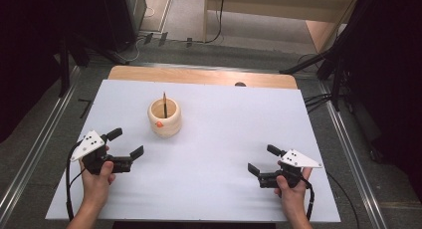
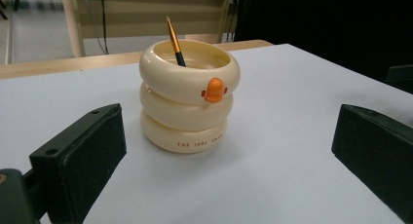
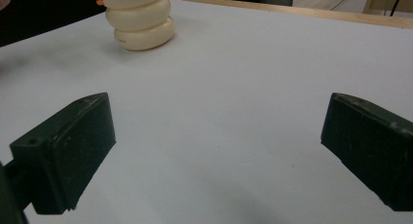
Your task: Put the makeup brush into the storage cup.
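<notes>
A person's left hand-held gripper (image 1: 125,143) rests low over the white table sheet (image 1: 219,139) at about eight o'clock, its black jaws spread wide and holding nothing, aimed toward the cream, three-ringed ceramic pen holder with an orange duck beak (image 1: 164,118). That aim suggests the holder is the thing in hand, and the wide opening would suit its broad body. The holder stands upright near eleven o'clock on the sheet, apart from both grippers, a slim black-and-gold pen (image 1: 164,104) leaning inside it, tip up. In the left gripper view the holder (image 2: 189,96) sits between and beyond the jaws, untouched. At about four o'clock the right hand-held gripper (image 1: 264,159) is likewise spread wide and empty, well apart from the holder, seemingly parked in reserve over bare sheet.
</notes>
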A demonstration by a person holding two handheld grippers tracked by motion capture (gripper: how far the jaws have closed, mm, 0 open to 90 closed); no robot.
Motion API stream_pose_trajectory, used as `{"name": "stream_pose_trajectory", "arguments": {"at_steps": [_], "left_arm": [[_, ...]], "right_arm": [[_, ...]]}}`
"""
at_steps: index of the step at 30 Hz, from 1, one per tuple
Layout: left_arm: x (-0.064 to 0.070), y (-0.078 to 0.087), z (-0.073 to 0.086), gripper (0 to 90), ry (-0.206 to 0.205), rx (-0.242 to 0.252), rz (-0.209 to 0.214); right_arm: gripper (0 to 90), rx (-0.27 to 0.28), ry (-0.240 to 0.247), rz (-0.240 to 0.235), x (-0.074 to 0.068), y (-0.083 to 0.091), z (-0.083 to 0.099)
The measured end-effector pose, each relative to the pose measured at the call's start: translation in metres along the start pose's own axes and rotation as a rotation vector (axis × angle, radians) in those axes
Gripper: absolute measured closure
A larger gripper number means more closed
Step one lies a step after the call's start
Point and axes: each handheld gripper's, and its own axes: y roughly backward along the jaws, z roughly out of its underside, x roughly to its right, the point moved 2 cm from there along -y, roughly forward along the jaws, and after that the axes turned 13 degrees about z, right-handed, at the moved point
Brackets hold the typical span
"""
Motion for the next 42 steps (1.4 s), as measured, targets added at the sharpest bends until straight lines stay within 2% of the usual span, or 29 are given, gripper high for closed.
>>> {"name": "stream_pose_trajectory", "arguments": {"at_steps": [16,32,42], "left_arm": [[-0.001,0.017,0.009,0.0,0.012,-0.013,-0.012],[0.000,0.027,0.014,0.0,0.002,-0.015,-0.011],[0.002,0.041,0.018,0.0,-0.004,-0.017,-0.014]], "right_arm": [[0.0,0.000,-0.001,0.000,0.000,0.000,0.000],[0.0,0.003,0.007,0.005,0.000,0.001,0.001],[0.0,0.004,0.010,0.011,0.000,0.005,0.001]]}}
